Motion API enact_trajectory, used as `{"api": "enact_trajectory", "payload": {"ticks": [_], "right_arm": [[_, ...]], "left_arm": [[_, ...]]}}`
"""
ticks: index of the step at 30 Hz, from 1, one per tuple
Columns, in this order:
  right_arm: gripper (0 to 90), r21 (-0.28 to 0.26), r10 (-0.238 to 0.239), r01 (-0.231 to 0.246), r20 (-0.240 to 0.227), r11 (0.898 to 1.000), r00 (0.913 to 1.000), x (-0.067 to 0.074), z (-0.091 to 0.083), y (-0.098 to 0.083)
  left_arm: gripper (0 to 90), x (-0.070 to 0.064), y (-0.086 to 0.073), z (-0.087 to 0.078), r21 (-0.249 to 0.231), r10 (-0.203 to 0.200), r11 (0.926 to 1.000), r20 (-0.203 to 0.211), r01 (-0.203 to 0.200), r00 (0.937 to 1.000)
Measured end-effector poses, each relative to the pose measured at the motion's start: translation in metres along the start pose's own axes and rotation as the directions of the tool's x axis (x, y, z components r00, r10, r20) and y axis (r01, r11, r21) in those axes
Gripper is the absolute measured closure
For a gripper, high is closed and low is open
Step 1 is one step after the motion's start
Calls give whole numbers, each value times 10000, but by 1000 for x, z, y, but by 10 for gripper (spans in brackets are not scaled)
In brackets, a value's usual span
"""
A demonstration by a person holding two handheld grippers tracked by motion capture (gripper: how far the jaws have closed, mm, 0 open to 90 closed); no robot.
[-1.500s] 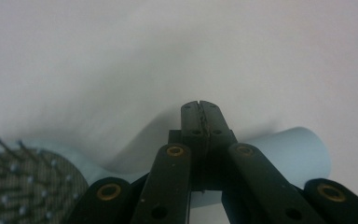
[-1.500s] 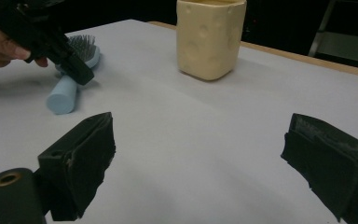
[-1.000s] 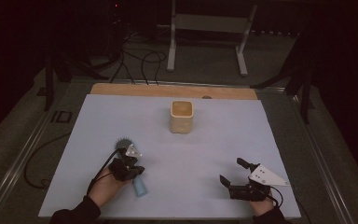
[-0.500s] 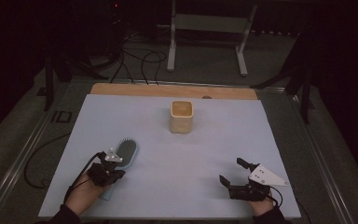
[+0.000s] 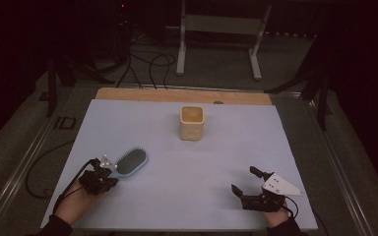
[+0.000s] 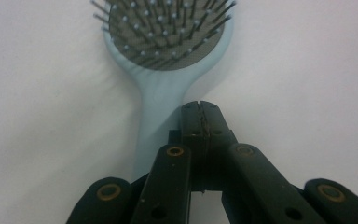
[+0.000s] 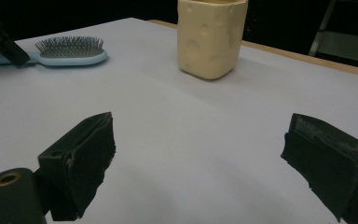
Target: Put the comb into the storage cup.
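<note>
A light blue hairbrush (image 5: 132, 162) (image 6: 165, 79) lies bristles up on the pale table sheet (image 5: 187, 196), at the front left. My left gripper (image 5: 109, 172) (image 6: 200, 108) is shut, its jaws pressed flat together. They sit over the right side of the brush handle, and nothing is pinched between them. Whether they touch the handle I cannot tell. My right gripper (image 5: 243, 179) (image 7: 205, 154) stands open near the front right, with bare sheet between its jaws. The brush (image 7: 70, 50) also lies off to the left in the right gripper view.
A cream square cup (image 5: 192, 123) (image 7: 211, 37) stands upright at the middle back of the sheet. A wooden strip (image 5: 177, 95) runs along the far edge. Beyond it are a metal stand (image 5: 216, 24) and cables (image 5: 147, 64) on the floor.
My left hand has moved left along the front of the table. The brush handle has swung with it, from pointing at the front edge to pointing left. The right gripper has stayed put.
</note>
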State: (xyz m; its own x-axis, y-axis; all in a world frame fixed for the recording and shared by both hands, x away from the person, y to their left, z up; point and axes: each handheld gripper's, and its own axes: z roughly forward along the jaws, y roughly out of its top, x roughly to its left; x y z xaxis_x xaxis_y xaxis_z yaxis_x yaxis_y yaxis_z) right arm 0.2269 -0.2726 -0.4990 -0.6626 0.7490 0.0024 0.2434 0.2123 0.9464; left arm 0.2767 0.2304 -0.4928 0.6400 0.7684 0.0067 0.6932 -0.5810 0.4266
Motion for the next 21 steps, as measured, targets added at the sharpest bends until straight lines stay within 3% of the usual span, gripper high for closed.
{"api": "enact_trajectory", "payload": {"ticks": [7, 21], "right_arm": [[84, 7, 0, 0, -8, 10000, 10000, 0, 0, 0], [84, 9, 1, -1, -17, 10000, 10000, 0, 0, 0]], "left_arm": [[900, 5, -1, -3, 58, -20, 10000, 47, 19, 10000], [900, 14, 0, -37, 52, 274, 9996, 479, -277, 9985]]}}
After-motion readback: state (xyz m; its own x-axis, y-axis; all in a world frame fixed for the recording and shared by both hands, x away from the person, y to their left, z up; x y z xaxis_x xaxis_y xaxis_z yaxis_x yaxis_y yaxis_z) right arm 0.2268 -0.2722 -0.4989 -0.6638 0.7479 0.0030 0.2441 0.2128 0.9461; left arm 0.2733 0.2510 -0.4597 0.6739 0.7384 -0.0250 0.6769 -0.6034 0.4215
